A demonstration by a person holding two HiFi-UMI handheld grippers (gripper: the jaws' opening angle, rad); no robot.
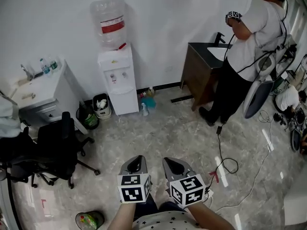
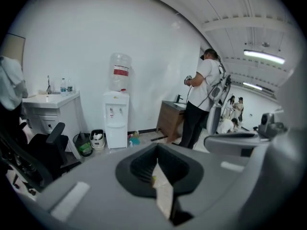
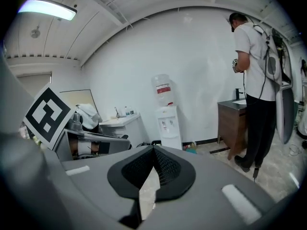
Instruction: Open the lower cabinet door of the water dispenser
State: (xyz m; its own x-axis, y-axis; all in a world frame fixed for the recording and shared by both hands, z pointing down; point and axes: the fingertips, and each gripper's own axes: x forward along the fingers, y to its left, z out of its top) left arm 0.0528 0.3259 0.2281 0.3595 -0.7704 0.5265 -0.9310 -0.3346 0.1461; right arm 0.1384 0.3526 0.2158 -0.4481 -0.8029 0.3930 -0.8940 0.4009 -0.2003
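The approach has hardly begun. The step in hand is getting across the room to the water dispenser [image 1: 117, 78], and its lower cabinet door [image 1: 124, 102] looks closed, flush with the white body below the taps. The dispenser stands against the far wall, left of centre, with a clear bottle [image 1: 109, 22] on top, small bins [image 1: 98, 109] just to its left and a black office chair [image 1: 55, 140] nearer on that side.

The left tongs [image 1: 137, 161] and right tongs [image 1: 173, 164] are held side by side close to the person's body, well apart from the dispenser, with a stretch of floor [image 1: 158, 128] between. Both are clenched on nothing: each gripper view shows the jaws meeting at their tips with no object between them.

Next, I judge, the tongs must be carried forward and lowered to the door, and one of them released to catch its edge or handle — which of these the door has is too small to tell. Another person [image 1: 249, 47] works at a sink [image 1: 218, 52] at far right, off the line to the dispenser.
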